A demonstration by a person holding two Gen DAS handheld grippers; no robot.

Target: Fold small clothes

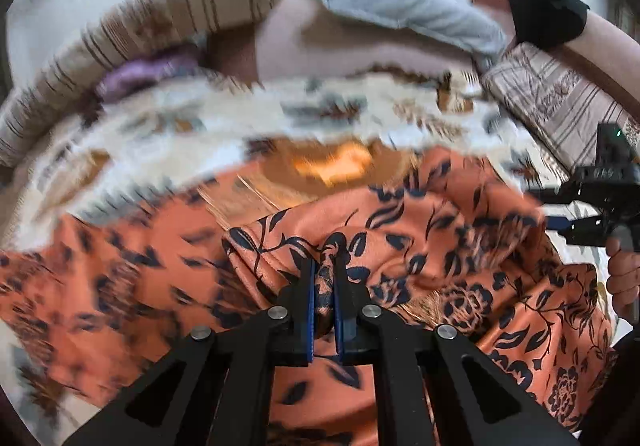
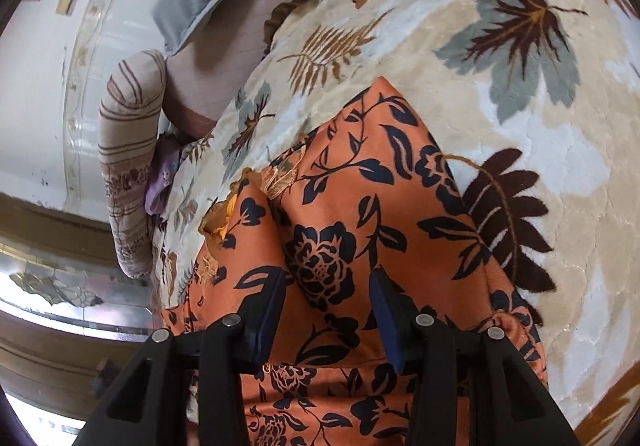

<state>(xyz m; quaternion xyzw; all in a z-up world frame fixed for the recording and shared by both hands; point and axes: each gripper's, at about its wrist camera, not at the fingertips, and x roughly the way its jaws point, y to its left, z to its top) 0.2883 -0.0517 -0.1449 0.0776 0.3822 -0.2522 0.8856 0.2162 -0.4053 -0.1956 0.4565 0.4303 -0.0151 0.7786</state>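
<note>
An orange garment [image 1: 440, 246] with a dark blue flower print lies rumpled on a leaf-patterned blanket [image 1: 200, 118]. My left gripper [image 1: 325, 266] is shut on a raised fold of it, with cloth pinched between the blue pads. In the right wrist view the same garment [image 2: 360, 174] runs up between the fingers of my right gripper [image 2: 328, 276]. Its jaws stand partly apart with a thick ridge of the cloth filling the gap. In the left wrist view the right gripper [image 1: 560, 224] sits at the garment's right edge, held by a hand [image 1: 624, 274].
A grey pillow [image 1: 400, 10] and a striped bolster [image 1: 160, 26] lie along the bed's far side, with a purple cloth [image 1: 140, 74] tucked below the bolster. A striped cushion [image 1: 552, 102] sits at the right. A forearm in a black wrap [image 1: 540, 14] reaches in above it.
</note>
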